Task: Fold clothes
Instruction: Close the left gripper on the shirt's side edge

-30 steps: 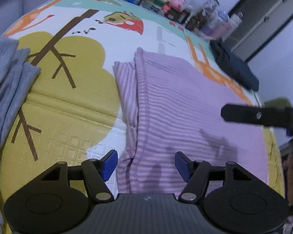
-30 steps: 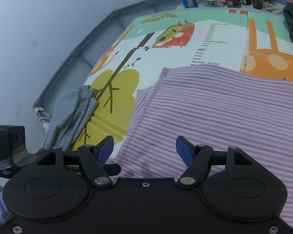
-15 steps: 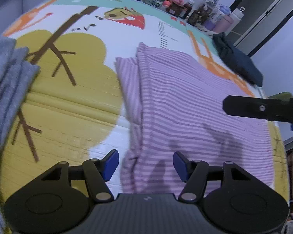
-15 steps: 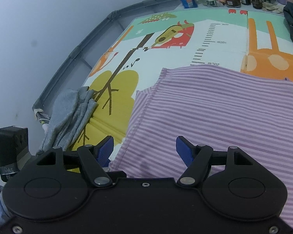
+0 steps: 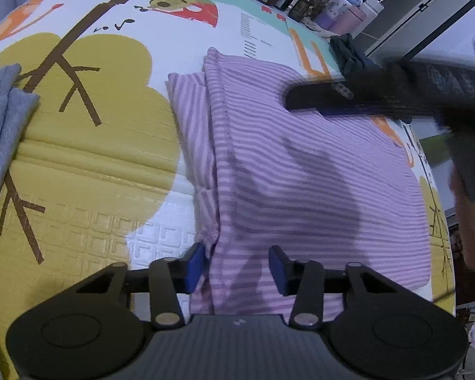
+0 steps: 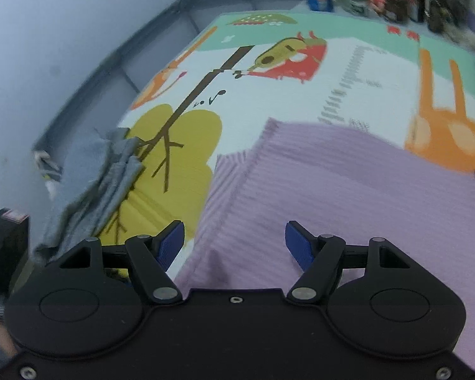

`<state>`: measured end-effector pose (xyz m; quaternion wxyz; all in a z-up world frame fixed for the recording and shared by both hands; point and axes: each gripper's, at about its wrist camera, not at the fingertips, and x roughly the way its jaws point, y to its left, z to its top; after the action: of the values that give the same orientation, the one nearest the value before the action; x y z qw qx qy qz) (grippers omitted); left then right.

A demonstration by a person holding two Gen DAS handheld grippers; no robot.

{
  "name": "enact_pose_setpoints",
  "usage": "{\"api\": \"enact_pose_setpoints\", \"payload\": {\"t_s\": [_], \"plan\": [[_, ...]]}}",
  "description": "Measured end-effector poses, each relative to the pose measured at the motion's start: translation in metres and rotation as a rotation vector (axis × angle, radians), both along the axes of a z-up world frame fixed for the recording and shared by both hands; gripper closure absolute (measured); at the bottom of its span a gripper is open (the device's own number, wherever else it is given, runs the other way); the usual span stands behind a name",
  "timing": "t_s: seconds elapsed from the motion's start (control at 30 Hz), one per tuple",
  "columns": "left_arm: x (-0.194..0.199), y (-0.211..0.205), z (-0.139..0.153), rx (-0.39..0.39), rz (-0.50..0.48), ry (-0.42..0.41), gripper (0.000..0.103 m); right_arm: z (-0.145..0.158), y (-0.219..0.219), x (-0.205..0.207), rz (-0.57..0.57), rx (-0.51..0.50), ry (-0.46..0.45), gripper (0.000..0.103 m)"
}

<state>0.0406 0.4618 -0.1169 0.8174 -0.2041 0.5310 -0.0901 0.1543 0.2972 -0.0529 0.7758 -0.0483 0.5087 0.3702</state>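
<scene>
Purple striped garment (image 5: 316, 171) lies flat on the play mat (image 5: 88, 171), partly folded, its near left hem between the parted fingers of the left hand-held gripper (image 5: 236, 267), evidently positioned for a pinch; right hand-held gripper (image 6: 234, 245) hovers open.

Both low over shirt (image 5: 316, 174) (overlapping)

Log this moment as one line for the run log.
left gripper: open, over shirt near edge | right gripper: open, over shirt | shirt: flat on mat, unheld | grey cloth: left of the shirt
</scene>
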Motion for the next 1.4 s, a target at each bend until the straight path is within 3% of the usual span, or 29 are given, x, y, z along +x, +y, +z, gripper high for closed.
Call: {"api": "enact_pose_setpoints", "payload": {"t_s": [0.03, 0.1, 0.37, 0.57, 0.77, 0.93, 1.0, 1.33, 1.4], "plan": [[0.000, 0.001, -0.001, -0.005, 0.007, 0.006, 0.078, 0.000, 0.012, 0.006, 0.018, -0.018, -0.007, 0.034], [0.001, 0.005, -0.004, -0.017, 0.022, 0.018, 0.085, -0.004, 0.036, 0.019, 0.040, -0.058, 0.005, 0.034], [-0.001, 0.010, -0.006, -0.049, 0.052, 0.015, 0.087, -0.036, 0.110, 0.065, 0.024, -0.224, 0.161, 0.034], [-0.001, 0.011, -0.006, -0.065, 0.064, 0.007, 0.087, -0.048, 0.145, 0.067, 0.019, -0.409, 0.124, 0.034], [-0.002, 0.013, -0.008, -0.086, 0.090, 0.003, 0.088, -0.058, 0.168, 0.063, 0.011, -0.487, 0.119, 0.036], [-0.002, 0.013, -0.007, -0.088, 0.100, 0.001, 0.088, -0.065, 0.181, 0.055, 0.003, -0.583, 0.032, 0.040], [-0.002, 0.013, -0.007, -0.089, 0.101, 0.003, 0.088, -0.065, 0.180, 0.055, -0.023, -0.593, 0.004, 0.040], [0.001, 0.013, -0.005, -0.087, 0.104, 0.011, 0.088, -0.072, 0.175, 0.062, -0.058, -0.562, 0.033, 0.040], [0.001, 0.012, -0.004, -0.080, 0.104, 0.013, 0.088, -0.073, 0.175, 0.062, -0.055, -0.554, 0.036, 0.045]]}}
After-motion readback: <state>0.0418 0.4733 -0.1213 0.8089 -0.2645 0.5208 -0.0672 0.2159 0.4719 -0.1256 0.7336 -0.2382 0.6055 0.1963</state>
